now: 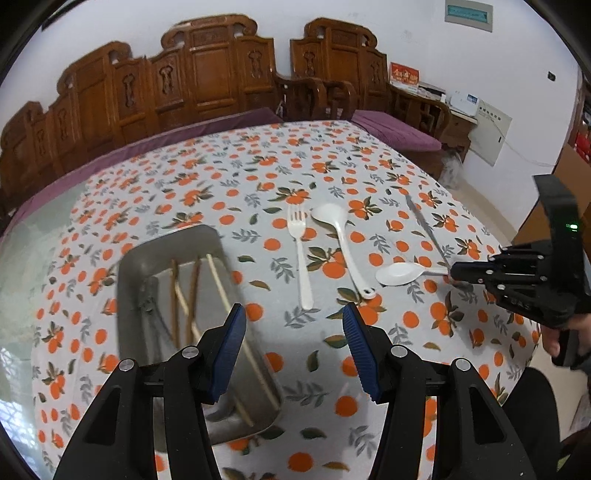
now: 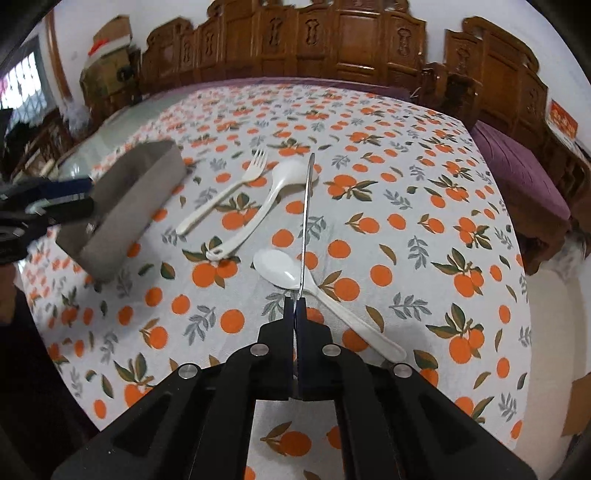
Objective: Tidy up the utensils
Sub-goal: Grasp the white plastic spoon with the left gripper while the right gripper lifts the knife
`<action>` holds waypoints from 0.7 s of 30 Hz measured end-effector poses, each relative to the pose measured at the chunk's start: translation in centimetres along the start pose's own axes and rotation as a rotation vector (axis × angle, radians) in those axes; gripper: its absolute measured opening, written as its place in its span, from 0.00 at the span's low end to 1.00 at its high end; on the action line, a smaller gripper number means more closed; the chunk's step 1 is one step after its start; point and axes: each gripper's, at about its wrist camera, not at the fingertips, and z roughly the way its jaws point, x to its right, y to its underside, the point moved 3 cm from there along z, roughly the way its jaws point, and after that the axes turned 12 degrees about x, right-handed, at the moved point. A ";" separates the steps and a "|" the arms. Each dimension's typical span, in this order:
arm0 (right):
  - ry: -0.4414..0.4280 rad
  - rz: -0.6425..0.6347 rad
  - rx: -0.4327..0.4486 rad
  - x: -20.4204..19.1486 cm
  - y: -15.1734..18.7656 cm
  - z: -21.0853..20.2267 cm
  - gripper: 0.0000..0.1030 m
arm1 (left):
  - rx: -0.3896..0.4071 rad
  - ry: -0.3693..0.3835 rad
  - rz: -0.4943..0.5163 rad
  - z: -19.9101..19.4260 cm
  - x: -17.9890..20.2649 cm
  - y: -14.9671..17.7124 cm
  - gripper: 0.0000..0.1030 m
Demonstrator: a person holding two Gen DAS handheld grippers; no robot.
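My right gripper (image 2: 295,301) is shut on the handle end of a thin metal knife (image 2: 306,221), which points away over the table just above the cloth. The knife (image 1: 424,225) and that gripper (image 1: 452,273) also show at the right of the left wrist view. Under it lies a small white spoon (image 2: 280,271). A long white spoon (image 2: 266,206) and a white fork (image 2: 221,199) lie to its left. My left gripper (image 1: 293,310) is open with nothing between its fingers, just right of a metal tray (image 1: 127,280) holding several chopsticks (image 1: 192,291).
An orange-patterned tablecloth (image 1: 280,177) covers the table. Carved wooden benches (image 1: 207,74) with purple cushions (image 1: 391,129) stand along its far side. A hand (image 1: 554,339) holds the right gripper at the table's right edge. Cardboard boxes (image 2: 110,33) sit far left.
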 end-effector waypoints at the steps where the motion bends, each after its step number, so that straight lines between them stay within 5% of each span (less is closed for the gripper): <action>1: -0.002 0.007 0.007 0.1 0.0 -0.2 0.02 | -0.010 0.004 -0.004 0.5 0.3 -0.1 0.50; 15: -0.033 0.068 0.059 1.8 0.2 -1.2 0.02 | -0.099 0.006 0.036 9.7 5.6 -1.8 0.48; 21: -0.039 0.105 0.069 3.0 0.3 -1.5 0.02 | -0.152 -0.011 0.008 15.0 6.0 -2.6 0.37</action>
